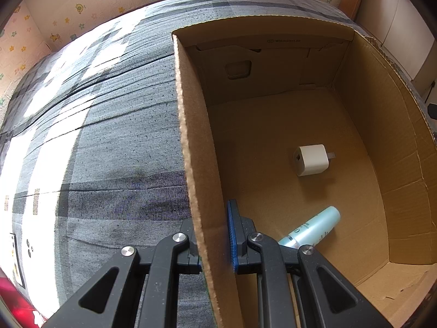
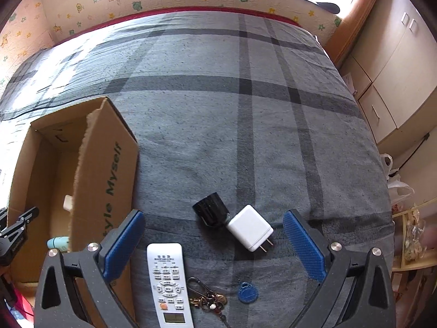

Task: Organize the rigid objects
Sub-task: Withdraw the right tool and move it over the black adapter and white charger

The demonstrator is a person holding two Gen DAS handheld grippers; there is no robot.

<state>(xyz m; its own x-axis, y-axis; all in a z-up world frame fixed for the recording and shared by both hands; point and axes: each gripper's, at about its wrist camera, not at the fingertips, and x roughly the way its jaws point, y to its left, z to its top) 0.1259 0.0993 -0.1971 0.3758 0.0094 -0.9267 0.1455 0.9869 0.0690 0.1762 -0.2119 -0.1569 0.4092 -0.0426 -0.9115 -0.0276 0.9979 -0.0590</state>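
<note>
My left gripper (image 1: 211,235) is shut on the left wall of the cardboard box (image 1: 196,164), one finger on each side of it. Inside the box lie a small white charger (image 1: 311,160) and a pale blue tube (image 1: 314,228). My right gripper (image 2: 214,243) hangs open above the bed, with nothing between its fingers. Below it on the blanket lie a black cylinder (image 2: 210,209), a white plug adapter (image 2: 250,228), a white remote control (image 2: 168,281), a bunch of keys (image 2: 207,298) and a blue tag (image 2: 247,291). The box (image 2: 106,180) stands to the left of them.
The grey checked blanket (image 2: 245,109) covers the whole bed. A wall with animal stickers (image 2: 164,0) runs along the far side. Cupboards (image 2: 387,82) and a shelf with bags (image 2: 409,232) stand to the right of the bed.
</note>
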